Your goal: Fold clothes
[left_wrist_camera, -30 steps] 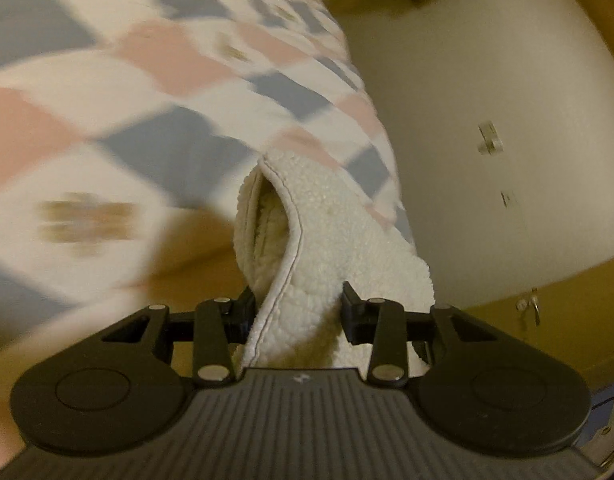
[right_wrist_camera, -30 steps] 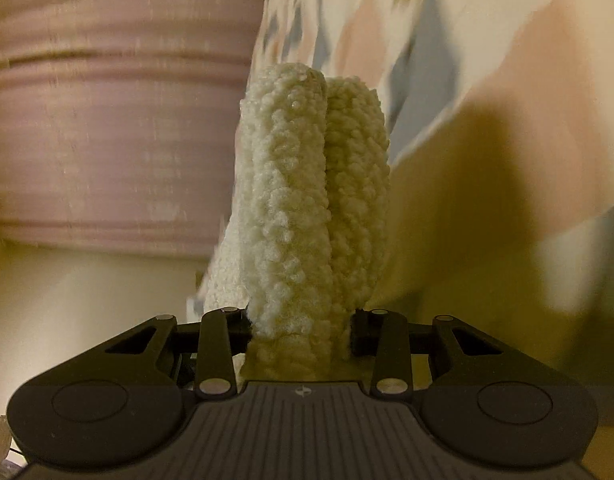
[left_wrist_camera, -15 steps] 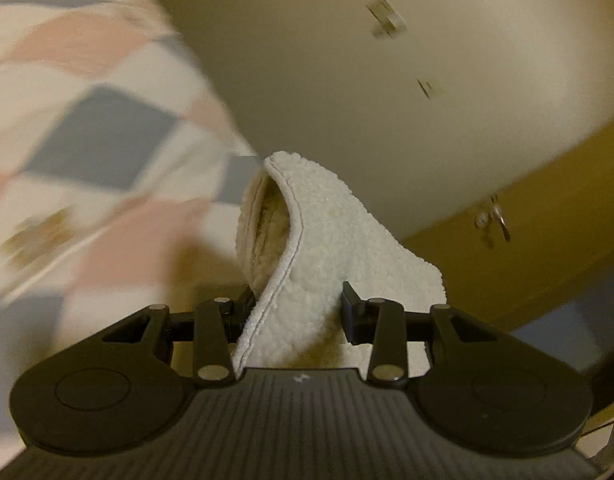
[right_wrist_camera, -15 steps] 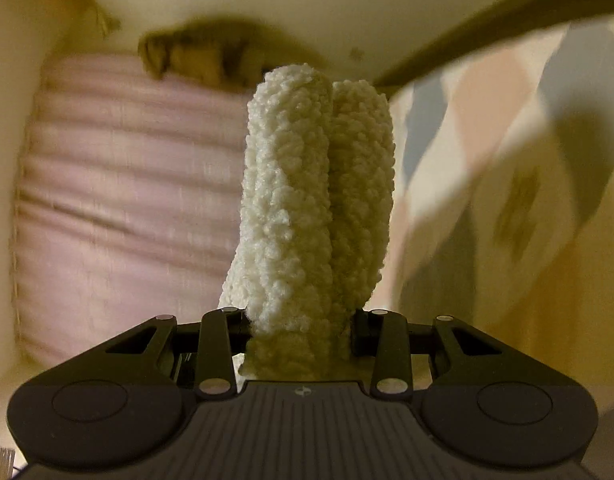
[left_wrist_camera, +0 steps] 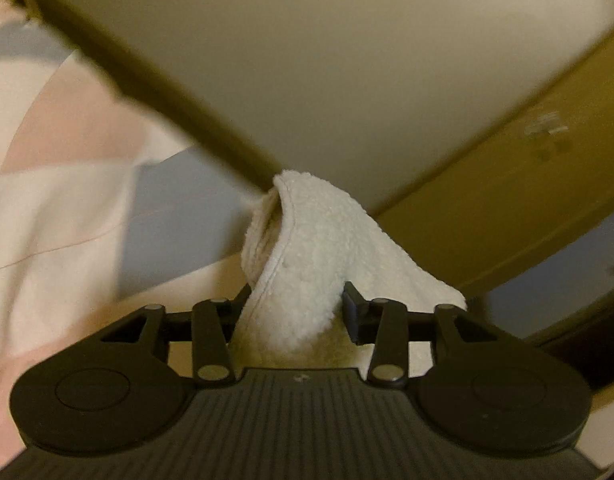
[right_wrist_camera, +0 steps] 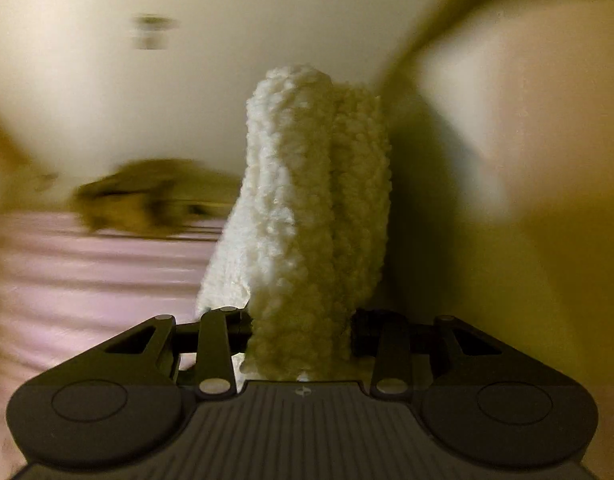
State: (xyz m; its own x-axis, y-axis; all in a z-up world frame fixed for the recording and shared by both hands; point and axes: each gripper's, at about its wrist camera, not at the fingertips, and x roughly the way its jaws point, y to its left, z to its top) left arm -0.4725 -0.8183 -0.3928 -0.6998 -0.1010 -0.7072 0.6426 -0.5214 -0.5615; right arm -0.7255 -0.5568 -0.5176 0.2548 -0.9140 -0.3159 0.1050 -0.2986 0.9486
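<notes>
2 pairs of tongs engaged, each clenched on a bunched edge of 1 cream fleece garment (left_wrist_camera: 323, 256), raised in the air between them and clear of the bed.

Step in hand, as judged: lift and spread ahead of a fold. Advised: equal height on both sides, cloth drawn taut between the grips, no twist, then a lay-down flat on the bed before any crease.

Surroundings, largest first:
- Pale wall (left_wrist_camera: 327, 60), filling most of both views; heavy motion blur.
- Checked quilt (left_wrist_camera: 59, 184) in pink, grey and white, left of the left tongs (left_wrist_camera: 295, 304).
- Pink striped bedding (right_wrist_camera: 87, 272), left of the right tongs (right_wrist_camera: 303, 320).
- Yellow-brown cabinet door (left_wrist_camera: 507, 200) with small handle (left_wrist_camera: 547, 128), right side, well apart.

Obstructions: none seen near the garment. Lower part of the garment hidden behind the tongs; hang and length not assessable.
</notes>
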